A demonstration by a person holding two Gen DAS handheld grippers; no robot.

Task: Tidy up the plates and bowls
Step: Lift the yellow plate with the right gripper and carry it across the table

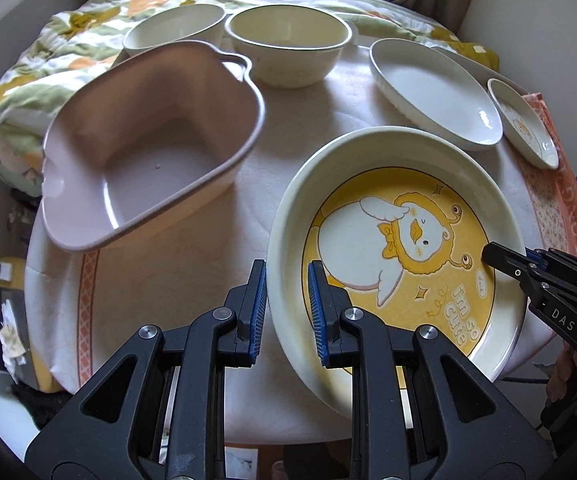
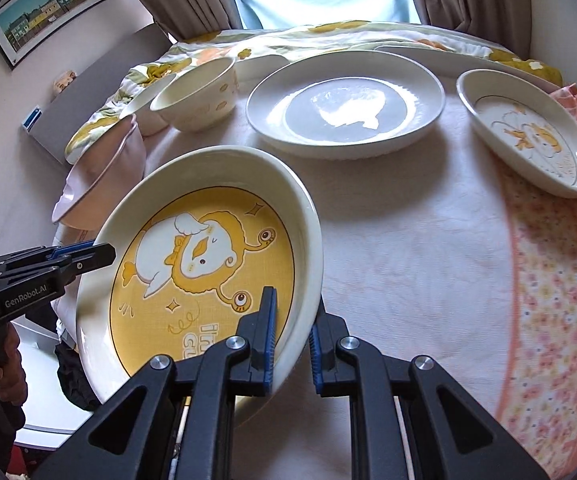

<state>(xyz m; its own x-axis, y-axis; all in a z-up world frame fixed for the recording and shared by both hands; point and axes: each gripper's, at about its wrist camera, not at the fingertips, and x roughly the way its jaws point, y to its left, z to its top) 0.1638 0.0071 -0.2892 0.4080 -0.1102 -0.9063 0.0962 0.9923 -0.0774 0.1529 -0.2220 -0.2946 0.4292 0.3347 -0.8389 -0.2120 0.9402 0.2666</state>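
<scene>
Both clamped on the yellow duck plate [image 1: 400, 248]: left gripper [image 1: 287, 312] and right gripper [image 2: 291, 344] on opposite rims; nearby, three bowls, three plates.

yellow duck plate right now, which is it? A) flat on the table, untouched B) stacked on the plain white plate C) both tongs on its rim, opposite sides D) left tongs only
C: the left tongs straddle one side of the yellow duck plate rim, and the right tongs straddle the opposite side.
</scene>
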